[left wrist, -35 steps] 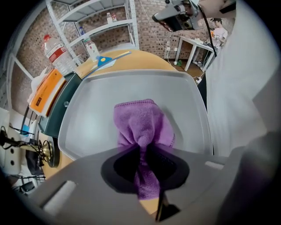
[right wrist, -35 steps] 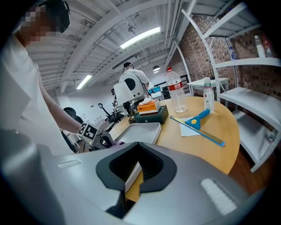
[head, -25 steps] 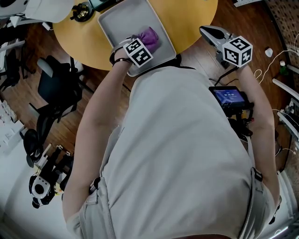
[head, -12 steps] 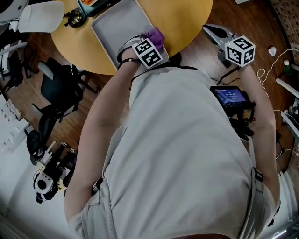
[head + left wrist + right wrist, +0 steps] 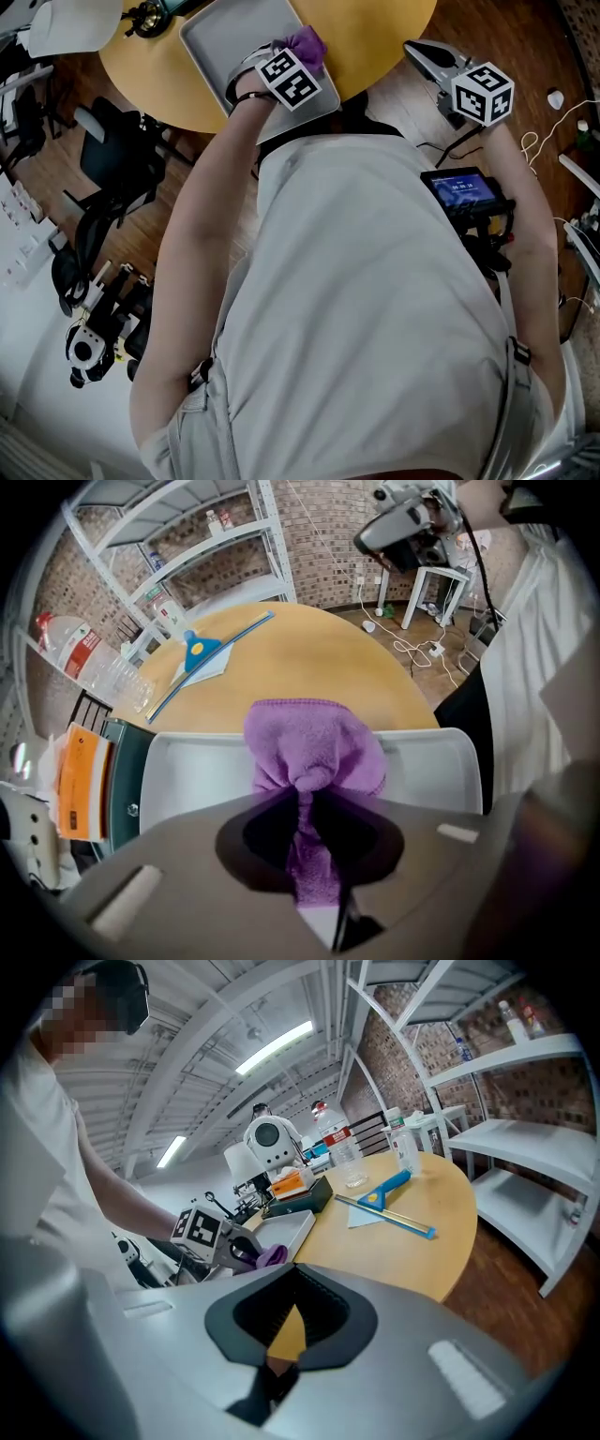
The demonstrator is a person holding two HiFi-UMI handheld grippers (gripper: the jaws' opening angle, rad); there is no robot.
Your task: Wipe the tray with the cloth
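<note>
The grey tray (image 5: 225, 33) lies on the round yellow table (image 5: 375, 28). My left gripper (image 5: 284, 58) points steeply down into it and is shut on a bunched purple cloth (image 5: 306, 44). In the left gripper view the cloth (image 5: 314, 747) rests on the tray's floor (image 5: 197, 771) against one rim. My right gripper (image 5: 412, 50) hangs off the table's edge over the wooden floor, jaws shut with nothing in them. The right gripper view looks past its own jaws (image 5: 295, 1305) at the tray (image 5: 286, 1227), the cloth (image 5: 273, 1255) and the left gripper (image 5: 234, 1249).
On the table beyond the tray lie a blue squeegee (image 5: 202, 649), a water bottle (image 5: 94, 663) and a dark box with an orange pack (image 5: 80, 780). White shelving (image 5: 525, 1063) stands by the brick wall. A black chair (image 5: 117, 173) and gear sit on the floor to the left.
My left gripper has slid the cloth across the tray's floor toward its right-hand rim. The right gripper stays beside the table's edge.
</note>
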